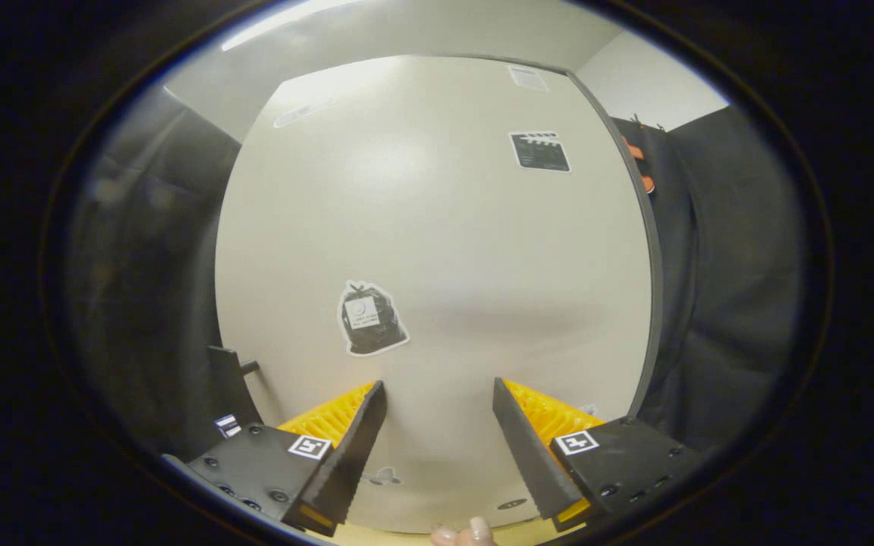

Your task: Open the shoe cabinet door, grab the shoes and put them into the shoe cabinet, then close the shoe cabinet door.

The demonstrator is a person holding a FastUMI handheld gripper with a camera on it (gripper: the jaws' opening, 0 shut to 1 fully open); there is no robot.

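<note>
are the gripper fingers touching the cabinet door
Cannot tell. In the gripper view the open gripper faces the pale cabinet door closely, but neither contact nor gap shows at the tips.

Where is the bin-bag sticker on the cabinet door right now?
In the gripper view the bin-bag sticker sits low on the pale cabinet door, just beyond the left finger of the open gripper, which holds nothing.

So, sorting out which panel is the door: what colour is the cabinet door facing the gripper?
Plain off-white cabinet door, clearest in the gripper view, beyond the open gripper.
</note>
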